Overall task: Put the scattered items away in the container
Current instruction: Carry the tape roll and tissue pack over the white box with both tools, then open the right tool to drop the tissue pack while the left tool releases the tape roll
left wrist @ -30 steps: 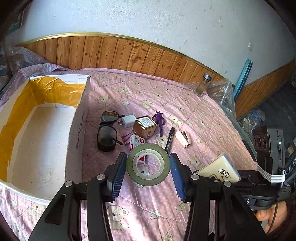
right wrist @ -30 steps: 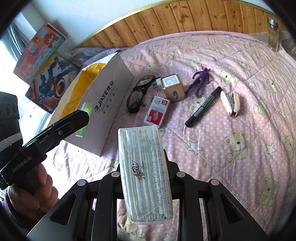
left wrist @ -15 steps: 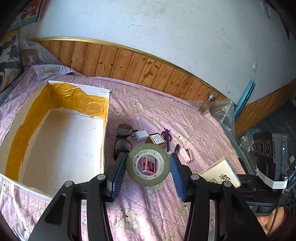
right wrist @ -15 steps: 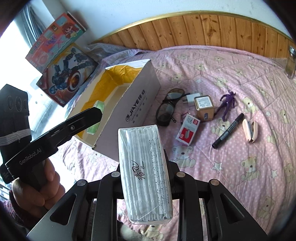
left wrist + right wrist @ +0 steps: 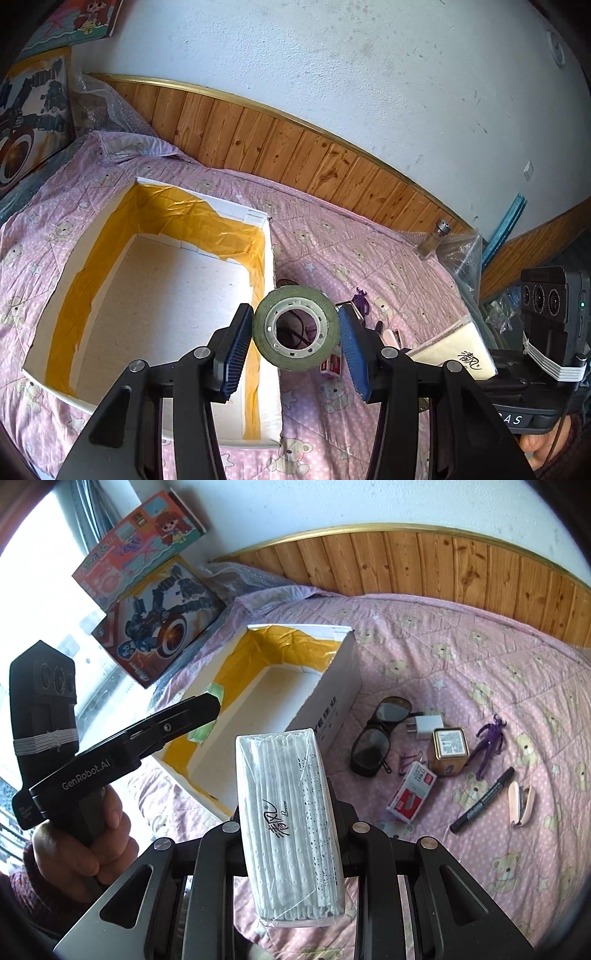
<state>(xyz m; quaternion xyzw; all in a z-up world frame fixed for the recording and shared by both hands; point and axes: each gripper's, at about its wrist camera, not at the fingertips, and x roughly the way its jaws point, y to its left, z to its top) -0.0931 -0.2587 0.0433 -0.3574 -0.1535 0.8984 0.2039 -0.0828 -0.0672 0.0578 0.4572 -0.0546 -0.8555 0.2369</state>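
The tape roll [image 5: 295, 328], clamped in the left claw [image 5: 291, 345], has been carried to the box [image 5: 271, 258] wall; it should be released well inside. The tissue pack [image 5: 290, 823] is gripped by the right claw [image 5: 291, 834].

We have carried the tape roll [image 5: 295, 328] in our left tool [image 5: 294, 343] up from the bed [image 5: 369, 251], now beside the box wall [image 5: 272, 280].

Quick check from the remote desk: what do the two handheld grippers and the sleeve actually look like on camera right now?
The left gripper has black metal arms with silver screw heads and ribbed blue pads. Seen from the right wrist view, its side reads "GenRobot.AI" in white, and a black three-lens camera block is strapped on with white elastic. The right gripper has the same black frame. The sleeve is dark maroon knit.
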